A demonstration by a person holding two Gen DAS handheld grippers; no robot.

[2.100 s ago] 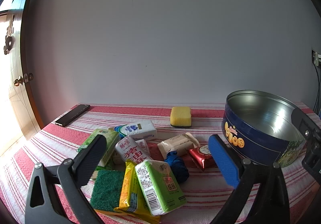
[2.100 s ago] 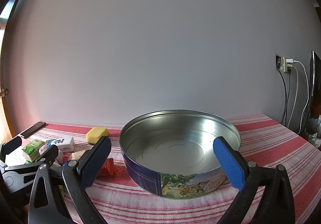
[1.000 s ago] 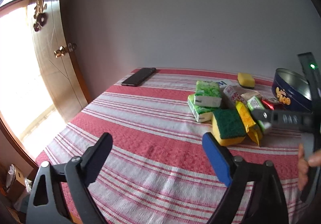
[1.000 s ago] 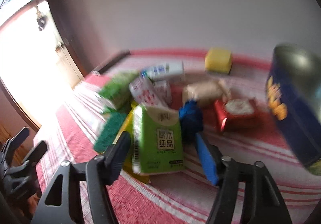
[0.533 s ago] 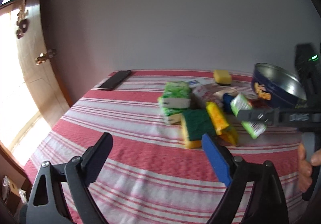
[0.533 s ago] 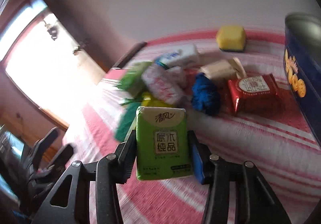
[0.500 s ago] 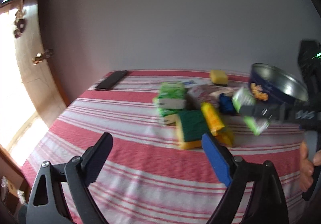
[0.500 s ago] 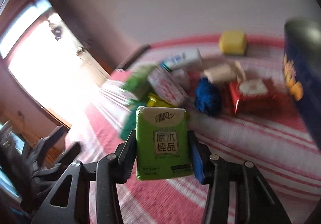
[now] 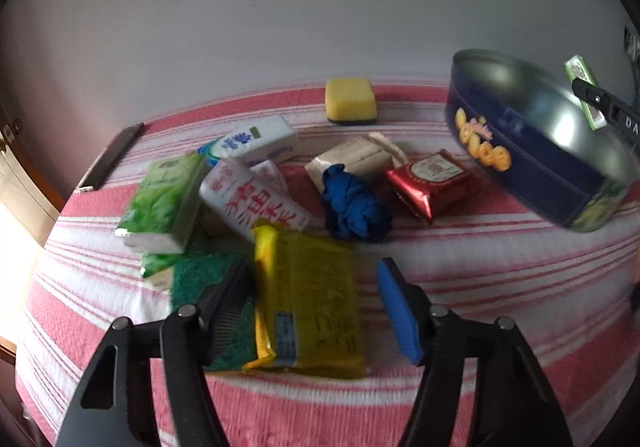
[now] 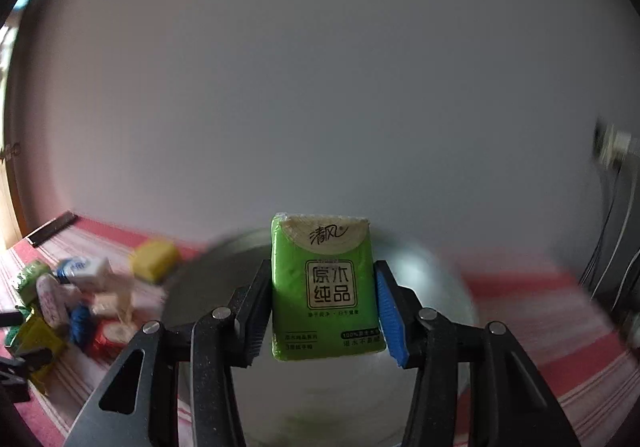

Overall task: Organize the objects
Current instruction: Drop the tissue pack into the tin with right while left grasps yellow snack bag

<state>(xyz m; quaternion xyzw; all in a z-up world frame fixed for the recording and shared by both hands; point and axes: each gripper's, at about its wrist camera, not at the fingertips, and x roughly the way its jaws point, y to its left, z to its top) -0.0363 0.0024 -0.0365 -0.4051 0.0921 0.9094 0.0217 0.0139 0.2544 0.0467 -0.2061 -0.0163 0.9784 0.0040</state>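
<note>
- Over the round tin [image 10: 440,287], the right gripper [image 10: 320,311] clamps a green tissue pack [image 10: 325,287] — both pads press flat on the pack's sides, and the pack stands upright with its printed face toward the camera.
- In the left wrist view the same green tissue pack [image 9: 584,91] appears at the far rim of the round tin [image 9: 532,143], carried by the right gripper's dark finger.
- The tin has a bare metal inside and a dark blue wall with a yellow cookie print; it rests on the red-and-white striped cloth [image 9: 480,399] at the right of the table.
- The left gripper [image 9: 312,307] points down at a yellow packet [image 9: 312,299] that lies flat on the cloth. Its jaws have just been closing and stand partly open, with the packet between them. The black pad sits at the packet's left edge; the blue pad stands clear of its right edge — no grip yet.
- Under the yellow packet's left side lies a green scouring sponge [image 9: 200,279].
- Behind these, in a loose pile: a green leaf-print tissue pack [image 9: 164,203], a white pack with red characters [image 9: 252,203], a white-and-blue pack [image 9: 256,139], a beige packet [image 9: 356,159], a blue cloth bundle [image 9: 354,207] and a red foil packet [image 9: 432,183].
- A yellow sponge [image 9: 350,101] lies apart near the wall, and a dark phone [image 9: 112,155] rests at the left edge of the table.
</note>
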